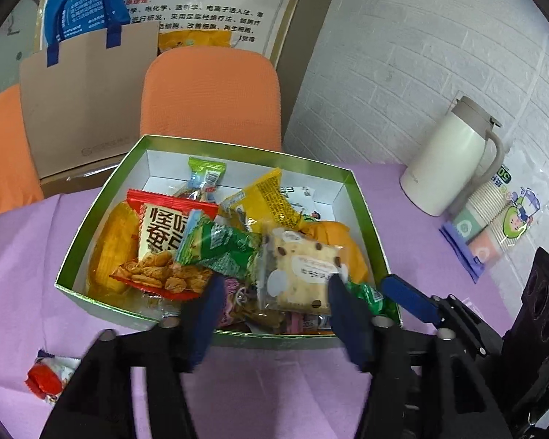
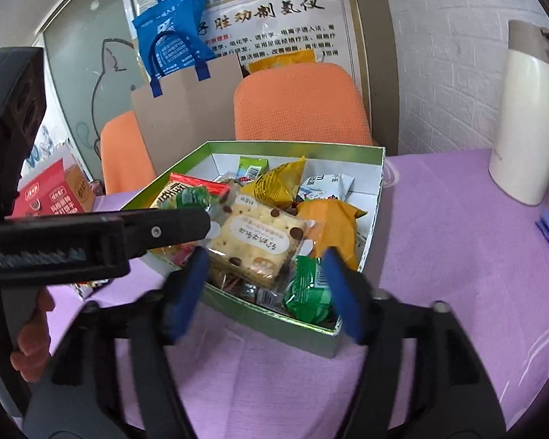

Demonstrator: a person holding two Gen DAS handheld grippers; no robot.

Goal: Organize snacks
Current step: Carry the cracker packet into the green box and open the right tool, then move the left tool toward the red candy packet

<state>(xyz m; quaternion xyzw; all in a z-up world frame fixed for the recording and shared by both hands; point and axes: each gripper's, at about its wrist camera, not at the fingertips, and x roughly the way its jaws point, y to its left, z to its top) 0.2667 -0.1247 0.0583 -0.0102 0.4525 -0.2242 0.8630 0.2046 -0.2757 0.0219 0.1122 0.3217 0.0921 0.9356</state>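
A green box [image 1: 106,309] [image 2: 274,329] with white inner walls stands on the purple cloth, filled with several snack packets. On top lies a clear-wrapped chocolate-chip cracker packet [image 1: 300,274] [image 2: 256,237]. My left gripper [image 1: 276,285] hangs open over the box's near edge, its right finger touching the packet's side. In the right wrist view it comes in from the left, tip beside the cracker packet. My right gripper [image 2: 265,256] is open at the box's near corner, holding nothing. A red-and-white wrapped snack [image 1: 49,376] lies on the cloth outside the box.
A cream thermos jug [image 1: 454,157] [image 2: 527,117] and a pack of paper cups [image 1: 494,216] stand at the right by the wall. Two orange chairs [image 1: 212,98] and a paper bag [image 1: 88,102] are behind the table. A red carton [image 2: 51,194] sits at far left.
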